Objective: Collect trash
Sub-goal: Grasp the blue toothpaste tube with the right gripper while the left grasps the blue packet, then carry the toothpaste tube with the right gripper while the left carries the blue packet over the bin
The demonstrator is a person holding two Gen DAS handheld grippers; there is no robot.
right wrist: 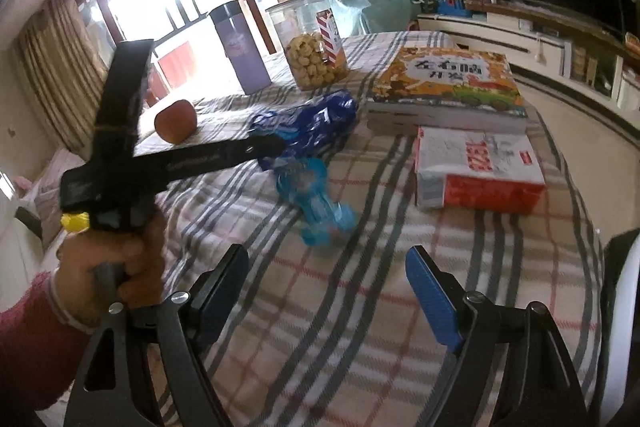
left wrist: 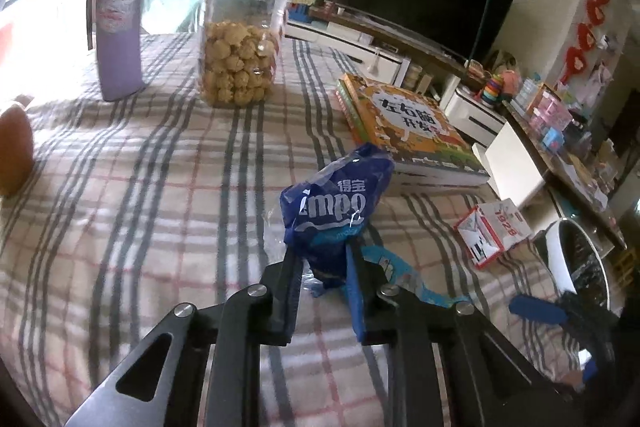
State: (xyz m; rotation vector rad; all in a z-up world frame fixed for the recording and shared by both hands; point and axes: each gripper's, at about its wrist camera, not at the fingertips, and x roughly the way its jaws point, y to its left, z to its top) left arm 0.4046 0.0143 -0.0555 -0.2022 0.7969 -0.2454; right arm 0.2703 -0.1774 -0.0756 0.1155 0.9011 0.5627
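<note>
While left gripper (left wrist: 325, 263) pinches crinkly blue wrapper (left wrist: 338, 207), right gripper (right wrist: 326, 267) gapes.

Open plaid bench (right wrist: 340, 327) at 6 o'clock; blocked at 12 by jar (right wrist: 314, 43), at 2 by books (right wrist: 448, 87), box (right wrist: 476, 167).

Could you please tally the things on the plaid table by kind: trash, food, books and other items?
Trash: 2, blue wrapper, light-blue wrapper
Food: 2, jar, apple
Books: 2, one stack
Other: 2, bottle, box
Total: 8
</note>
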